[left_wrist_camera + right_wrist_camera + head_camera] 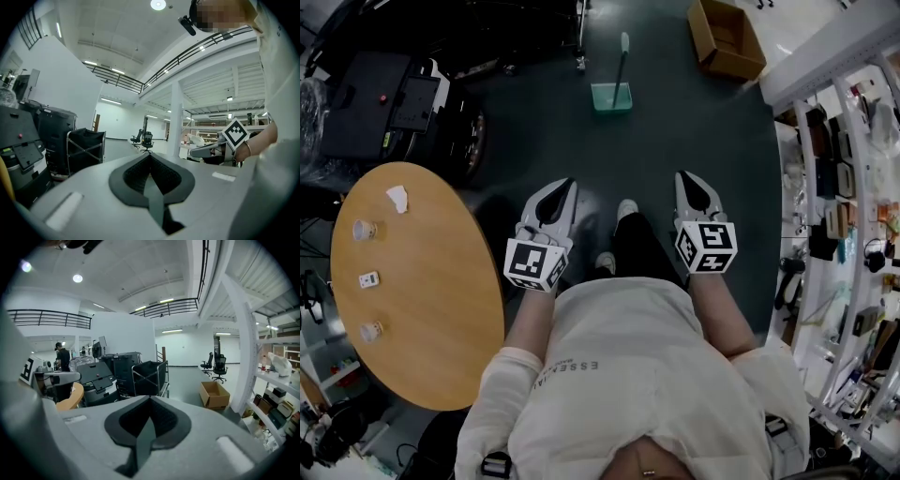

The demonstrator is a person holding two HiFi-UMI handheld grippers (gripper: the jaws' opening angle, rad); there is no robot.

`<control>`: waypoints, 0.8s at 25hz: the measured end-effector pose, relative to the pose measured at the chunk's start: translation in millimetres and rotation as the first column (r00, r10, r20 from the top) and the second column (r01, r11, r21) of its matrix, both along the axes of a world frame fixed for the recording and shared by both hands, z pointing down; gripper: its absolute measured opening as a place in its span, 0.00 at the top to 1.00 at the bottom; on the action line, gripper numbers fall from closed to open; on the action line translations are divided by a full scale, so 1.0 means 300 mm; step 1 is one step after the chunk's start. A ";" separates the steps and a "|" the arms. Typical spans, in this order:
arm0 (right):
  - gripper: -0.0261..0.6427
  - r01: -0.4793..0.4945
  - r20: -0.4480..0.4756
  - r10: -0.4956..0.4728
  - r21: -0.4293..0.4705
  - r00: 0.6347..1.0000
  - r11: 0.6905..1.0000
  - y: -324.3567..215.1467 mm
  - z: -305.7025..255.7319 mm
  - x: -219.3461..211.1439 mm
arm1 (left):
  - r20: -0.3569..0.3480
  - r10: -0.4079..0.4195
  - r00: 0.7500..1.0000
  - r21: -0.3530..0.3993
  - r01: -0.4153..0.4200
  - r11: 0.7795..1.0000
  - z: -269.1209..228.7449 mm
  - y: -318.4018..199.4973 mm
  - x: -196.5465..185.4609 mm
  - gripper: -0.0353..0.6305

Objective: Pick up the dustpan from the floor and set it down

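Observation:
The dustpan (611, 97) is pale green with a long upright handle (622, 58). It stands on the dark floor well ahead of me, far beyond both grippers. My left gripper (566, 184) and right gripper (687, 175) are held side by side at waist height, both shut with nothing between the jaws. The left gripper view shows its own jaws (150, 155) closed, pointing level across the room. In the right gripper view the closed jaws (150, 397) point slightly downward. Neither gripper view shows the dustpan.
A round wooden table (431, 309) with small cups stands at my left. Black machines (384, 103) sit beyond it. An open cardboard box (727, 37) lies on the floor at the far right, and stocked shelving (848, 206) lines the right side.

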State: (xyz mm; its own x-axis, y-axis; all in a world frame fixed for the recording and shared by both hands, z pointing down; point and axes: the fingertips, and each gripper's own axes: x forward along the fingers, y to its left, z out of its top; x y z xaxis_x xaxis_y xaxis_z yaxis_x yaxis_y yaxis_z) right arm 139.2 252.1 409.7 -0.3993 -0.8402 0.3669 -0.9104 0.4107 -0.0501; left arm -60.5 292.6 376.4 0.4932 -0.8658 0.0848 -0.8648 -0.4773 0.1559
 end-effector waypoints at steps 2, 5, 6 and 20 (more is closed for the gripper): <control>0.97 0.008 -0.005 -0.008 -0.011 1.000 1.000 -0.031 0.027 -0.002 | 0.003 -0.002 1.000 -0.012 0.002 1.000 0.017 -0.038 0.001 0.92; 0.97 0.014 0.033 -0.013 -0.031 0.999 0.999 -0.112 0.057 -0.003 | 0.010 -0.005 1.000 -0.022 0.006 1.000 0.032 -0.124 0.013 0.92; 0.97 0.014 0.061 -0.011 -0.042 0.998 0.999 -0.154 0.065 -0.006 | 0.016 -0.007 1.000 -0.025 0.007 1.000 0.036 -0.164 0.014 0.92; 0.97 0.075 0.071 -0.066 -0.133 0.995 0.988 -1.014 0.161 -0.055 | 0.082 0.021 0.996 -0.080 -0.014 0.997 0.089 -0.995 0.043 0.92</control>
